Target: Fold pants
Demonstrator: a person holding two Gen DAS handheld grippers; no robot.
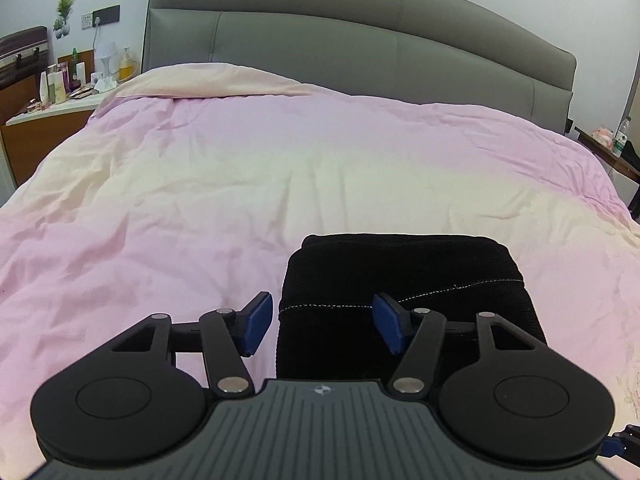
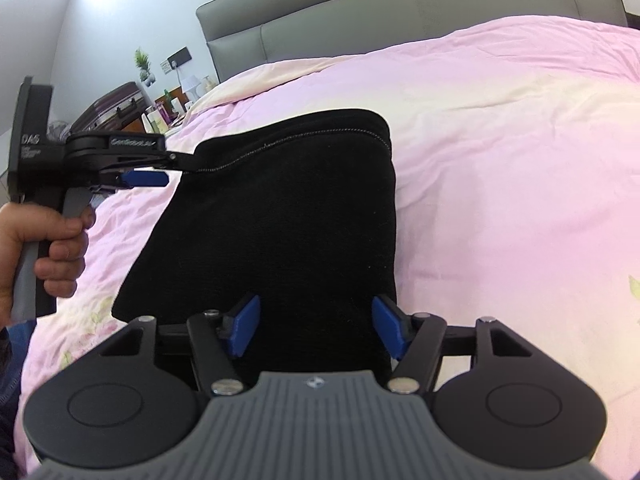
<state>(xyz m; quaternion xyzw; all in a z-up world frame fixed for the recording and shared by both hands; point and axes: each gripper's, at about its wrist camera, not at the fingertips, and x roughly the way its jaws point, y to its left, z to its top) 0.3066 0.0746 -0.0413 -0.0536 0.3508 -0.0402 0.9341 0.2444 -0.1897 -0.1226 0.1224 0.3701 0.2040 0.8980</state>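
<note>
The black pants (image 1: pixel 404 280) lie folded into a thick rectangle on the pink duvet (image 1: pixel 240 184), with a light stitched seam across the top layer. My left gripper (image 1: pixel 323 326) is open at the bundle's left edge: one blue pad hangs over the duvet, the other over the black cloth. From the right wrist view the pants (image 2: pixel 288 208) fill the middle, and the left gripper (image 2: pixel 168 168) shows side-on at their far left corner. My right gripper (image 2: pixel 317 328) is open over the near edge, its pads apart above the fabric and gripping nothing.
A grey padded headboard (image 1: pixel 360 44) closes the far end of the bed. A nightstand (image 1: pixel 52 108) crowded with bottles stands at the left, and a side table with a bottle (image 1: pixel 622 138) at the right. A person's hand (image 2: pixel 60 240) holds the left gripper's handle.
</note>
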